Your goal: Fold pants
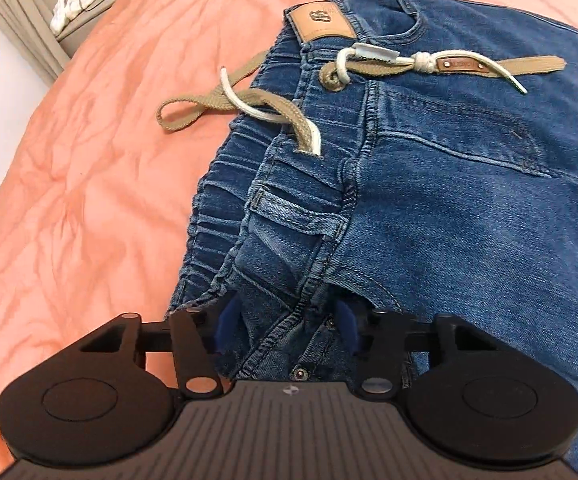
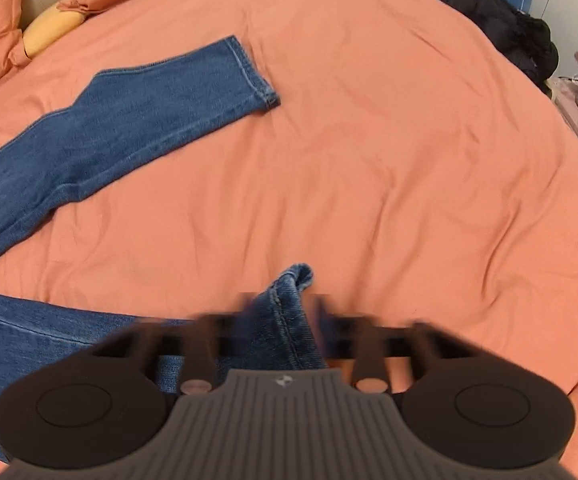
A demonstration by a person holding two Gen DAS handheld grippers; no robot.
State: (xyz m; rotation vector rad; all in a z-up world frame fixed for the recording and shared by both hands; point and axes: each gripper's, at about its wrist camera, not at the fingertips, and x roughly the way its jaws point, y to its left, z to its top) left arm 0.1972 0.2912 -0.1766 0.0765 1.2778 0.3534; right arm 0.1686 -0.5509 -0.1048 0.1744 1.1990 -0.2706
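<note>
Left gripper [image 1: 285, 330]: jaws half-wide astride the waistband; pinch both layers.
Jeans [image 1: 449, 200]: flat on bed [image 1: 89, 180], legs apart.
Right gripper [image 2: 281, 320]: jaws clamped on hem; lift evenly.

The left gripper [image 1: 285, 330] points steeply down at the waistband of the jeans [image 1: 429, 200]. Its blue pads [image 1: 225, 326] stand on either side of a bunched fold of the waistband, partly closed in on it; whether they press the cloth cannot be told. The right gripper [image 2: 283, 320] also points steeply down, at a leg hem of the jeans [image 2: 293, 320]. Its fingers are blurred, drawn in tight and pinching the raised hem between them.
</note>
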